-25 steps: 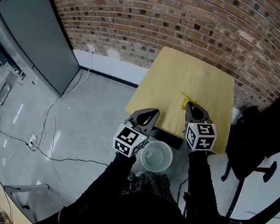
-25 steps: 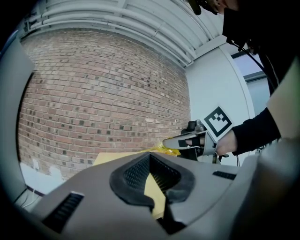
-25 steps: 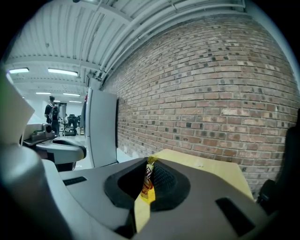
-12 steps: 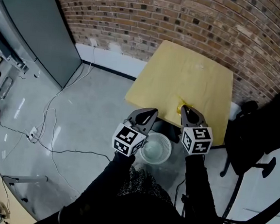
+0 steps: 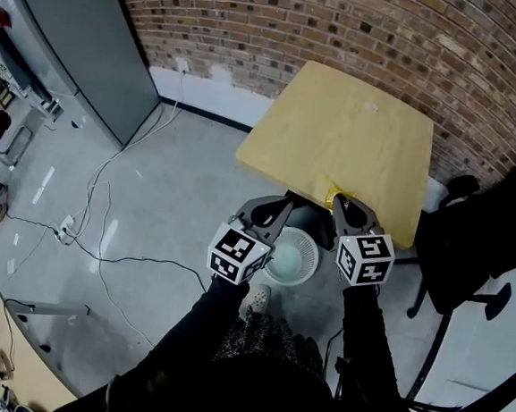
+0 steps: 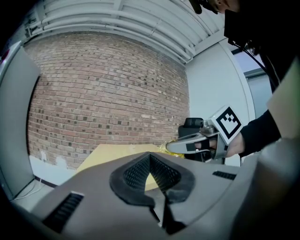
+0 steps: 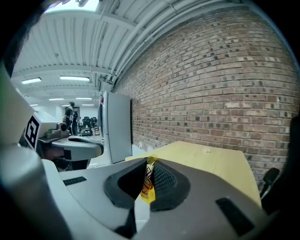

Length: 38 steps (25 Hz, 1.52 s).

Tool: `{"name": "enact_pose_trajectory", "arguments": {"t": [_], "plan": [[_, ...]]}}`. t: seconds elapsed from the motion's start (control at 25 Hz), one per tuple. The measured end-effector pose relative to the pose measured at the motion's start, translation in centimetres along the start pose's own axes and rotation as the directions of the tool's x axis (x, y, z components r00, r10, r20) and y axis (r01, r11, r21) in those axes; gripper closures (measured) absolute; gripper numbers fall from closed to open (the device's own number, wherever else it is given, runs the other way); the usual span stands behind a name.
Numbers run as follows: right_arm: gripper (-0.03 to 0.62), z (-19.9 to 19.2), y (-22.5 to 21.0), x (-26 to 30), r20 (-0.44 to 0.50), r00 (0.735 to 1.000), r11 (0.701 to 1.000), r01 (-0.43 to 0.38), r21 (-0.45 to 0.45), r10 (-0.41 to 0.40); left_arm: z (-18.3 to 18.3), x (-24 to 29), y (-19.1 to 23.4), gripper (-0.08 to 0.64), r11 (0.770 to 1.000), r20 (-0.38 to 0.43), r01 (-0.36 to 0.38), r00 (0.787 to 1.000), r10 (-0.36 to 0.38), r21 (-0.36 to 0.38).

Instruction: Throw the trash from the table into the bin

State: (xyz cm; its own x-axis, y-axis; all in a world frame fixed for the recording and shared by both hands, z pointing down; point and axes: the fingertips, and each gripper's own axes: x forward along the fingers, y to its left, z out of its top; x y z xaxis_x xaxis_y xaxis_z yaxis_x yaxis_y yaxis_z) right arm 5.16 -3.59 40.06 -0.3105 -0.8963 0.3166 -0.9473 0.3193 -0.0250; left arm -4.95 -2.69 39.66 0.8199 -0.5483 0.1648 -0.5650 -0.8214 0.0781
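Head view: right gripper point(image 5: 342, 203), clenched on a yellow wrapper point(image 7: 147, 182), sits just beyond the bin point(image 5: 311, 268), at the table point(image 5: 354, 128) edge. Left gripper point(image 5: 282, 205), jaws together and empty, sits above the bin's left rim.

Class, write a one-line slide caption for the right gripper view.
Right gripper shut on a yellow wrapper, with the wooden table and brick wall ahead.

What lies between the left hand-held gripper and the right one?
The white bin, on the floor below, lies between the left hand-held gripper and the right hand-held gripper; the head view shows it.
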Motion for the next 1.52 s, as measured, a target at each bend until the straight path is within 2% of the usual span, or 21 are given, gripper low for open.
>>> {"name": "enact_pose_trajectory", "arguments": {"t": [0.4, 0.68, 1.24, 1.52], "plan": [[0.578, -2.7, 2.1, -2.2, -0.007, 0.999, 0.997, -0.049, 0.054, 0.050, -2.3, -2.4, -2.7, 0.560, 1.000, -0.029, -0.011, 1.000, 0.010, -0.014], [0.578, -4.1, 3.2, -2.9, 0.019, 0.998, 0.997, -0.069, 0.039, 0.068, -4.0, -3.3, -3.2, 0.560, 0.999, -0.045, -0.013, 0.999, 0.011, -0.031], [0.578, -10.5, 4.9, -2.5, -0.084, 0.993, 0.995, -0.073, 0.063, 0.078, -9.3, -3.3, -3.2, 0.560, 0.996, -0.096, 0.021, 0.995, -0.029, -0.081], [0.578, -12.8, 4.5, -1.2, -0.105, 0.991, 0.994, -0.078, 0.076, 0.086, -12.0, -2.1, -1.9, 0.560, 0.996, -0.141, 0.036, 0.989, -0.047, -0.076]]}}
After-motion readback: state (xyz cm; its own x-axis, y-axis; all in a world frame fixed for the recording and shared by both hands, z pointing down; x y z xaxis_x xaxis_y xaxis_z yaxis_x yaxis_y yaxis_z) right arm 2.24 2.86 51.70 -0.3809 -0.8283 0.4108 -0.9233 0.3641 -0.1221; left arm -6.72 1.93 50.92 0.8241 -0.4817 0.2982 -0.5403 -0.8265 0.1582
